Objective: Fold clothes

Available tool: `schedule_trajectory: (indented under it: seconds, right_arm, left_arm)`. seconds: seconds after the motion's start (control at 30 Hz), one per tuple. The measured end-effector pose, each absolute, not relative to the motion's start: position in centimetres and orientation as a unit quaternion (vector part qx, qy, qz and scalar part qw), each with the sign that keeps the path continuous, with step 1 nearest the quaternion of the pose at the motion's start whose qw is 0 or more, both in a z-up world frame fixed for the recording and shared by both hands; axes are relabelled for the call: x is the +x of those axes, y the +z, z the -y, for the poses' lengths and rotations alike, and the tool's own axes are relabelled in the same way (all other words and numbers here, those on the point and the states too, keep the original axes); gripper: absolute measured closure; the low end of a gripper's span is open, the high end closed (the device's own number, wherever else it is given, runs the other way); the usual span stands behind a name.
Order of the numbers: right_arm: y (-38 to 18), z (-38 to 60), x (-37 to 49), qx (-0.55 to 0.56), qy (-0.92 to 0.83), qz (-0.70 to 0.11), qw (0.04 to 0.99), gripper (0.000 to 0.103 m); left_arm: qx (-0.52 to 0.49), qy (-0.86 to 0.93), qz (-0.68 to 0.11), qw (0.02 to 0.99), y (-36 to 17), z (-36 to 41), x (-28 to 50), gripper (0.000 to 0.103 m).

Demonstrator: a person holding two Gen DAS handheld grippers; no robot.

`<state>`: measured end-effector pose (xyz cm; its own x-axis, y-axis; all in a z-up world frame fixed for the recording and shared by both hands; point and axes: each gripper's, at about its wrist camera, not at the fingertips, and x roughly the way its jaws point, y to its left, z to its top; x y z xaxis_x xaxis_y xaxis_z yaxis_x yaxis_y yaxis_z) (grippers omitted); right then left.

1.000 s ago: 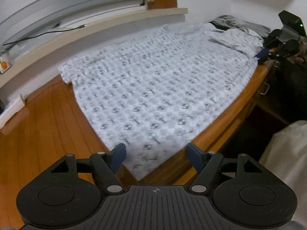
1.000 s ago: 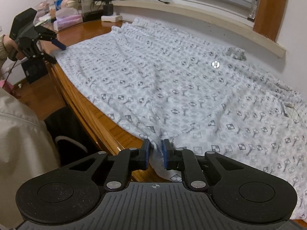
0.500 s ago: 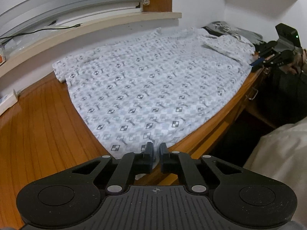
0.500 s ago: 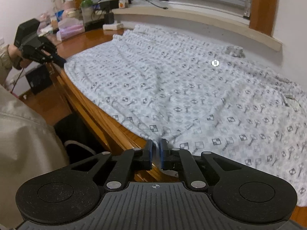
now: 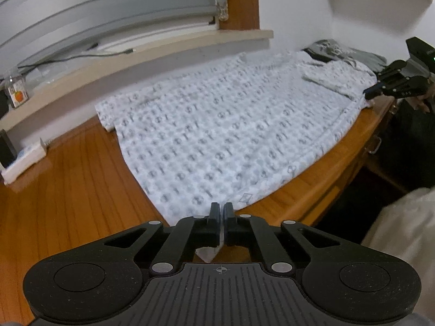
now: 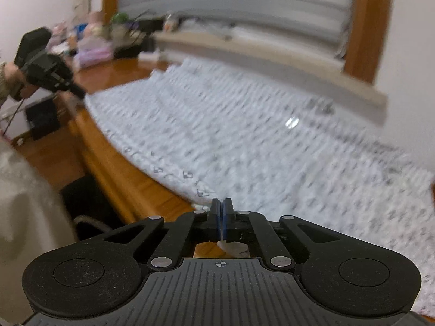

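Home, likely bedroom or study. Glossy wooden desk [image 5: 68, 190] under window with lowered grey blind [image 5: 108, 21], wood frame [image 5: 239, 0] and pale sill [image 5: 163, 51]. Patterned garment [image 5: 231, 135] spread across centre. Bottles, plant and pink containers [image 6: 92, 43] cluttered at upper left of right wrist view.

Both claws are pinched tight on cloth: the left claw [image 5: 220, 210] held low and level, the right claw [image 6: 222, 206] likewise, well apart.

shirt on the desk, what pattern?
Shirt: pale grey-white checks with small dark repeating motifs; left wrist view is sharpest.
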<state>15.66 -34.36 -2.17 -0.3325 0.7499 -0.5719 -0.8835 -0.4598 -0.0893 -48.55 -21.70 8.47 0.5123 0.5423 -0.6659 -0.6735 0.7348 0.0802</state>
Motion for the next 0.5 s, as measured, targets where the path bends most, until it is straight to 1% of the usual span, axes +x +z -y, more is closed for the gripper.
schedule_trajectory:
  seconds: [0.13, 0.33, 0.5]
  right_arm:
    - [-1.4, 33.9, 15.9, -0.252, 0.800, -0.095, 0.536, 0.102]
    - [-0.7, 31.1, 15.6, -0.250, 0.786, -0.062, 0.563, 0.102]
    - [0.1, 28.2, 15.8, -0.243, 0.782, -0.050, 0.573, 0.102]
  left_arm:
    - [-0.095, 0.372, -0.319, 0.866, 9.4, 20.3, -48.4, 0.100]
    - [-0.089, 0.386, -0.289, 0.872, 12.0, 16.1, -46.9, 0.100]
    - [-0.081, 0.387, -0.294, 0.870, 13.5, 12.6, -45.6, 0.100]
